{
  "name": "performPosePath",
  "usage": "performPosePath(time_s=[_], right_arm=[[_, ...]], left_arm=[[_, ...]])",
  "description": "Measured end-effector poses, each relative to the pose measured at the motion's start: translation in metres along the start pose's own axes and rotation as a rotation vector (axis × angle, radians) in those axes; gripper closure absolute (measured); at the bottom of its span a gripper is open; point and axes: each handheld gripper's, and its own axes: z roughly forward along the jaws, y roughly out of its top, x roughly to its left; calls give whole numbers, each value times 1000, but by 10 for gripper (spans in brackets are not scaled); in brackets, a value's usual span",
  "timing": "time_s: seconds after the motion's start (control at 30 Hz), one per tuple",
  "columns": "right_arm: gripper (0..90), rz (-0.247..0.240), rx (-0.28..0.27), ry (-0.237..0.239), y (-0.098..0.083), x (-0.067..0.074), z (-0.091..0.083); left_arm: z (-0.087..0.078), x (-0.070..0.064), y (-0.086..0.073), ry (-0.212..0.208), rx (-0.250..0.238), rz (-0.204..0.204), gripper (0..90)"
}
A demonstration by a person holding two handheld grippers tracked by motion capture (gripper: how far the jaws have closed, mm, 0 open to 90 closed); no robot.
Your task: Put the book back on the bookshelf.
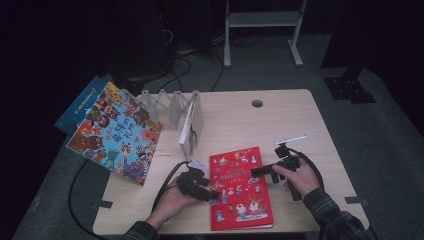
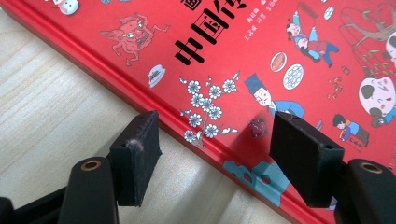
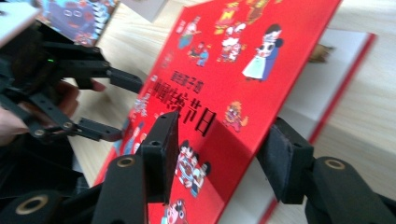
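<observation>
A red picture book [image 1: 241,200] lies on the wooden table [image 1: 280,115] near its front edge. My left gripper [image 1: 212,195] rests at the book's left side; in the left gripper view its jaws [image 2: 219,158] stand open astride the spine edge of the red book [image 2: 261,46], with neither pad touching it. My right gripper [image 1: 256,171] reaches in from the right over the cover. In the right gripper view the red cover [image 3: 243,60] is raised off a white page [image 3: 327,79], and its edge runs between the open jaws of the right gripper [image 3: 224,149]. The left gripper [image 3: 123,108] shows opposite.
A clear rack [image 1: 162,102] at the back left holds an upright white book [image 1: 189,127]. A colourful animal book [image 1: 117,132] overhangs the table's left edge on top of a blue book [image 1: 80,105]. A cable hole [image 1: 257,103] sits at the back. Cables trail from both grippers.
</observation>
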Motion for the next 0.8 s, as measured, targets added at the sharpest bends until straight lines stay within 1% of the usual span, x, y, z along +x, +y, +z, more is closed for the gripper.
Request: performPosePath(time_s=[0.13,0.2,0.27,0.37,0.5,0.57,0.63,0.67,0.73,0.77,0.8], right_arm=[[459,-18,-2,29,1,3,7],[455,-40,2,29,2,6,11],[445,-49,11,32,2,7,14],[434,-75,23,18,1,8,18],[432,-90,41,3,1,7,20],[431,-86,43,0,0,7,21],[462,-120,48,-10,0,7,22],[471,-122,48,-10,-1,7,22],[518,-101,45,5,0,5,20],[546,-89,39,24,1,4,18],[576,-83,27,46,1,4,16]], left_arm=[[0,1,0,-7,-4,-12,318],[0,1,-1,-6,-5,-12,317],[0,0,-1,-5,-5,-12,314],[0,1,-1,-7,-7,-15,314],[0,0,-1,-5,-11,-17,315],[0,0,-1,-3,-8,-15,315],[0,0,-1,-3,-6,-10,311],[0,0,-1,-4,-7,-11,309],[0,0,-1,-12,-6,-16,291],[0,1,0,-18,0,-15,282],[0,1,0,-19,0,-23,270]])
